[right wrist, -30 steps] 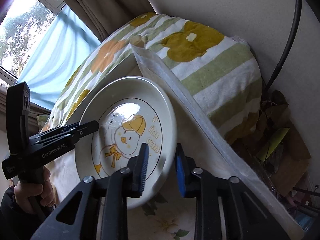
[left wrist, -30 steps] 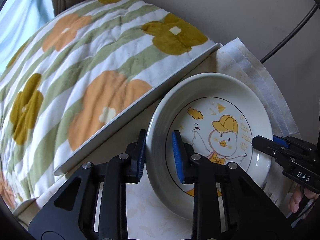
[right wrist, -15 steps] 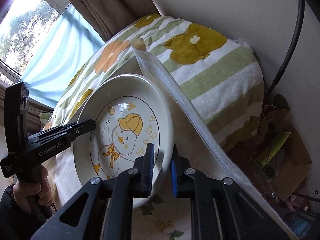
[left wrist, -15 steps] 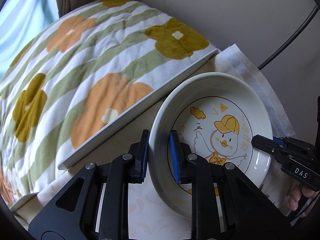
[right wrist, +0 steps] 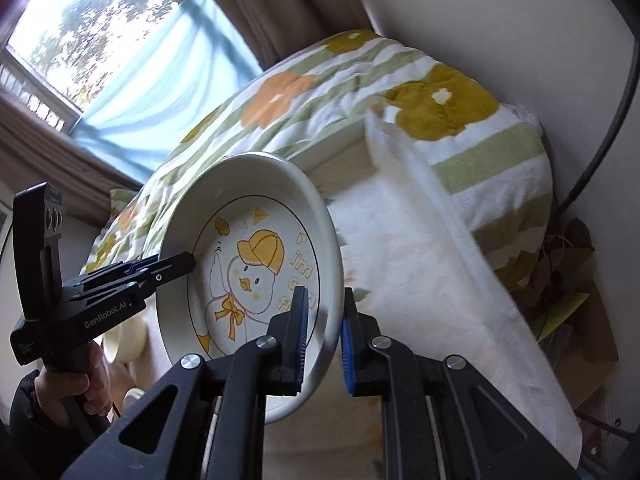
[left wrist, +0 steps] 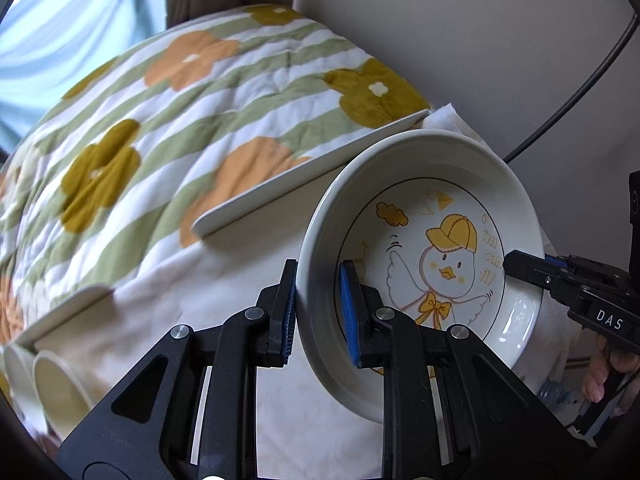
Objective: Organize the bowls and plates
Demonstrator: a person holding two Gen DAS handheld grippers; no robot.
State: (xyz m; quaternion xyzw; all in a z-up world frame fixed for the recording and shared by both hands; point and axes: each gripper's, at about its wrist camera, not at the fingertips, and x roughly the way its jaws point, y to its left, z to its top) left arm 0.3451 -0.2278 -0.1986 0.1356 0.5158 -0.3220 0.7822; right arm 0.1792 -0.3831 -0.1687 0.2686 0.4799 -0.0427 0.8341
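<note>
We see the left gripper [left wrist: 318, 312] with its jaws closed on the left rim of the duck plate [left wrist: 432, 264]: one blue pad is outside the wall and one is inside. In the right wrist view, the right gripper [right wrist: 323, 338] has its jaws closed on the opposite rim, at the lower middle of the frame; these jaws have just been closing on that rim. The plate is tilted and held between both grippers, in the right half of the left wrist view and in the left centre of the right wrist view. It is cream, deep, with a yellow-capped duck drawn inside.

Behind the plate lies a white cloth [left wrist: 224, 304]. A flat white tray [left wrist: 304, 176] rests with its edge on a quilt with orange and olive flowers [left wrist: 168, 128], filling the upper left. At the lower left corner we see two pale bowls [left wrist: 52, 388], partly cut off. A hand [right wrist: 68, 388] grips the left handle at the lower left of the right wrist view.
</note>
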